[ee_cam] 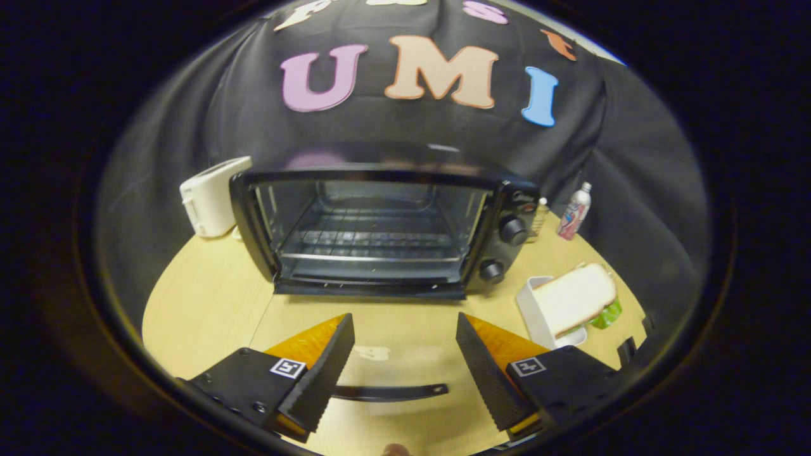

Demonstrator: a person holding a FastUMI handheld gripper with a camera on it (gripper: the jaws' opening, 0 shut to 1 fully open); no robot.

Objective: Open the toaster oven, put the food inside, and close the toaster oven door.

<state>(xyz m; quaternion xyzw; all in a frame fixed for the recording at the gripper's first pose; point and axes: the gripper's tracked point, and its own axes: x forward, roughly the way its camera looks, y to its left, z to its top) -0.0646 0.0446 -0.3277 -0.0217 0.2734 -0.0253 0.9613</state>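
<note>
My jaws [405, 367] stand wide apart, holding nothing, above the lowered glass door's handle [389, 392]. Ahead and right, a sandwich [575, 297] lies in a white tray [531, 310]: soft, squashable, so I'd pinch its flat sides lightly. Beyond, the toaster oven [380, 231] gapes open.

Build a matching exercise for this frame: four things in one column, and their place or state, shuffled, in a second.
Things:
1. toaster oven
2. sandwich
3. bottle
4. gripper

Places or states:
A. open, nothing between the fingers
B. door down, wire rack bare
C. upright near the cloth wall, beyond the sandwich
D. on a white tray, right of the oven

Pairs: 1-B, 2-D, 3-C, 4-A
</note>
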